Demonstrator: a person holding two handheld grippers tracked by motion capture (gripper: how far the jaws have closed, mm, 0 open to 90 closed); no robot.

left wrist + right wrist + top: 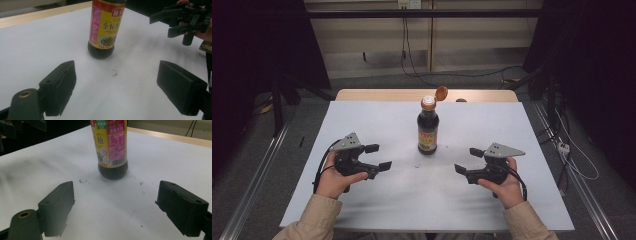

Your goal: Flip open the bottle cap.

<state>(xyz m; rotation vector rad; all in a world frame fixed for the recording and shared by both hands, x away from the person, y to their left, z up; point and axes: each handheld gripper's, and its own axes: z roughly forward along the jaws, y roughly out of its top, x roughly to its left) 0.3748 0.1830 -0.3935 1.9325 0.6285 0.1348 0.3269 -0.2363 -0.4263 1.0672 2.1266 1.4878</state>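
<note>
On the left of the high view, one hand holds the left gripper (378, 156), which sits low over the white table (362, 120). Its two black jaws stand wide apart with nothing between them, and they point toward the middle of the table. A grey plate rides on top of it and a black cable trails back along the wrist.

Ahead of that gripper and to its right stands one bottle (428, 127), upright, dark with sauce, with a yellow and pink label. In the left gripper view the bottle (103, 27) stands beyond the gap between the jaws, well apart from both tips. Its one orange cap (441, 93) is flipped open and hangs to the side of the neck.

A few dark specks (114, 73) lie on the table between the bottle and the left gripper.

On the right, the other hand holds the right gripper (468, 161), also low over the table and aimed back toward the middle. Its two jaws are likewise spread with nothing between them. In the right gripper view the bottle (111, 147) stands ahead of the open gap, clear of both tips, with more specks (83, 181) near its base.

So there are two grippers and one bottle standing between them, a little farther from the person than either, touched by neither.
</note>
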